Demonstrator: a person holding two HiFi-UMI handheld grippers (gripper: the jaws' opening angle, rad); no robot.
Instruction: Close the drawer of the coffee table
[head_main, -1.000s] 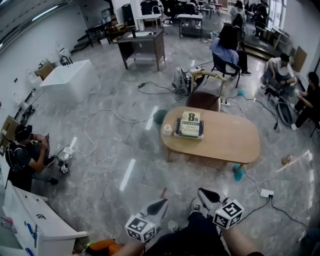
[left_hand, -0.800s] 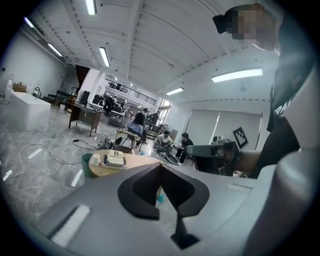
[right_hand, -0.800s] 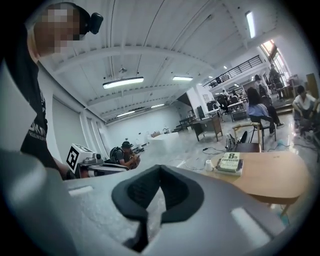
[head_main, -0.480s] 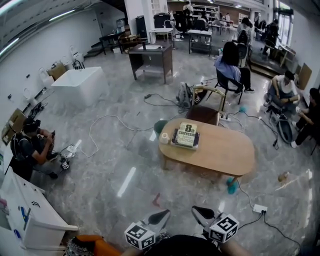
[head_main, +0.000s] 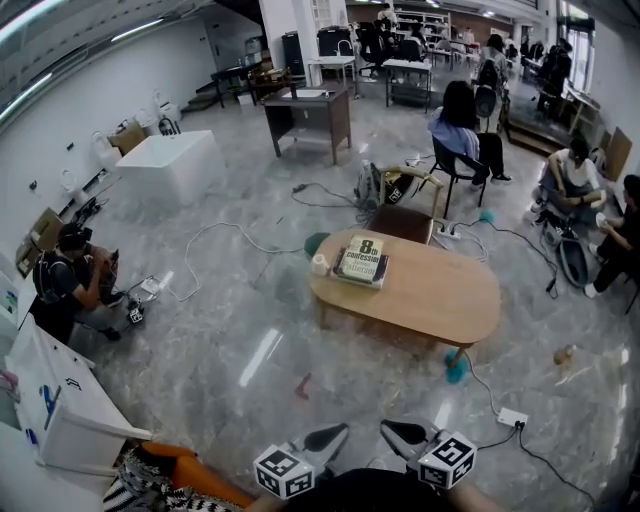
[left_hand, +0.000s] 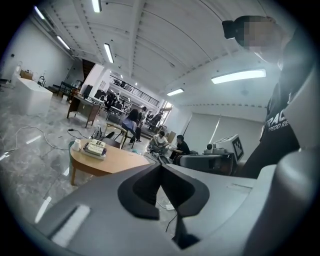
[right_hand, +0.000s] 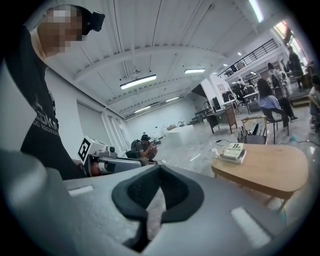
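Closing has not yet begun: the left gripper (head_main: 338, 432) and right gripper (head_main: 390, 430), jaws closed and empty, are well apart from the coffee table (head_main: 430, 300), whose drawer (head_main: 403, 222) apparently projects open at its far side.

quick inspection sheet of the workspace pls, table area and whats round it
surface: oval wooden coffee table
job's things: drawer not made out from here
clutter: book and small white cylinder on its left end
grippers: left tongs and right tongs both shut, empty, well short of the table
cables: white cable and power strip on the floor
surroundings: marble floor, white tub, seated people, desks
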